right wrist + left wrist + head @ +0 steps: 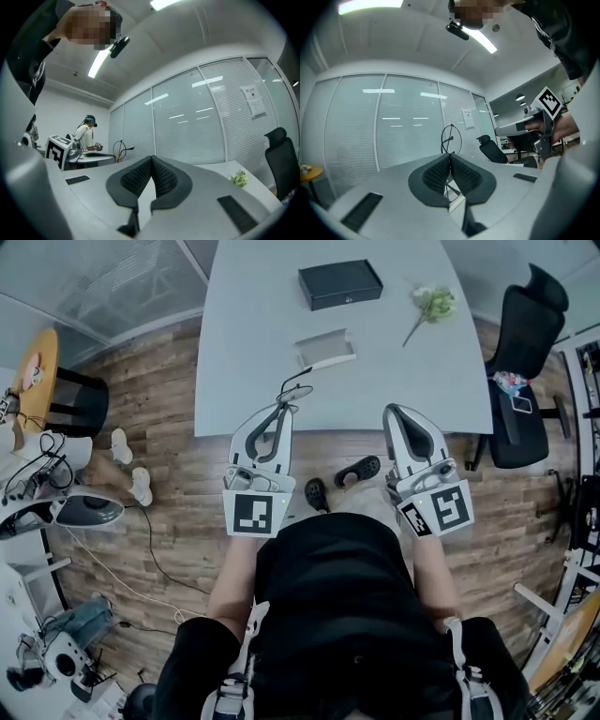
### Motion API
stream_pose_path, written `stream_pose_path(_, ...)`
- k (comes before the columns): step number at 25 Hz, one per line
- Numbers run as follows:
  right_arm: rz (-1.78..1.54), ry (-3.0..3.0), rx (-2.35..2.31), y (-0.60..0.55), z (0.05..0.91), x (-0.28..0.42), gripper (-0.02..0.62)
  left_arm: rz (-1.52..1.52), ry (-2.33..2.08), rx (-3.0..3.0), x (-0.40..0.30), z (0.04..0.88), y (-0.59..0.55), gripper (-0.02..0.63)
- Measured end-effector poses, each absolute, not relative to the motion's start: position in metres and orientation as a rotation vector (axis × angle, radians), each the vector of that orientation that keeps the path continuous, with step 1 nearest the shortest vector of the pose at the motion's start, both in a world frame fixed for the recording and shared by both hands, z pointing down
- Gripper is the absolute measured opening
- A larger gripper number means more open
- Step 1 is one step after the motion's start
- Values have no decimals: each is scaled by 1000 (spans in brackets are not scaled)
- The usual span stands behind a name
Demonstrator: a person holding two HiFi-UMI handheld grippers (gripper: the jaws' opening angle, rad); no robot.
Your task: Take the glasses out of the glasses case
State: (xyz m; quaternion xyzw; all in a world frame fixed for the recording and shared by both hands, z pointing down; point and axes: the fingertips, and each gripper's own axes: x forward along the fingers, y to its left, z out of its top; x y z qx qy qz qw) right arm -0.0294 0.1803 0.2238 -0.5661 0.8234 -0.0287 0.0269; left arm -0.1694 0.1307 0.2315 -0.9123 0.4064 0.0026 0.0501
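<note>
The black glasses case (pixel 339 284) lies shut at the far side of the white table (pixel 244 381). Thin wire-framed glasses (pixel 294 391) hang at the table's near edge, pinched in my left gripper (pixel 279 409), which is shut on them. In the left gripper view a round lens rim (pixel 451 138) stands up above the closed left gripper (pixel 450 154). My right gripper (pixel 397 410) is held level near the table's front edge, shut, with nothing between its pads. The right gripper view shows the right gripper (pixel 152 159) with its pads together and the glasses (pixel 120 149) off to the left.
A pale flat rectangular item (pixel 325 346) lies mid-table, between the case and the glasses. A small green sprig of flowers (pixel 432 304) lies at the table's right. A black office chair (pixel 525 362) stands right of the table. A person (pixel 86 136) is in the background.
</note>
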Motion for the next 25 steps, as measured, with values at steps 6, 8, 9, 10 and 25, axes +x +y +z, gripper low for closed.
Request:
stream_pose_path(6,-142,2616,-1738,183,237,-45,12,18,1237,-2785,-173,230,136,28)
stream_pose_path(8,-143,2624,-1729,184,237,-49,12,9,1238,-2793,-176,232,138,28)
stream_pose_path(9,-141,2629,-1726,185,236,-51,12,4,1239,-2797,-177,233,138,28)
stream_pose_path(10,-139,2632,-1725,185,236,-52,14,0,1239,-2801,-179,234,139,28)
stream_pose_path(25,-111,2670,-1723,186,239,-63,12,-21,1235,-2829,-181,243,135,28)
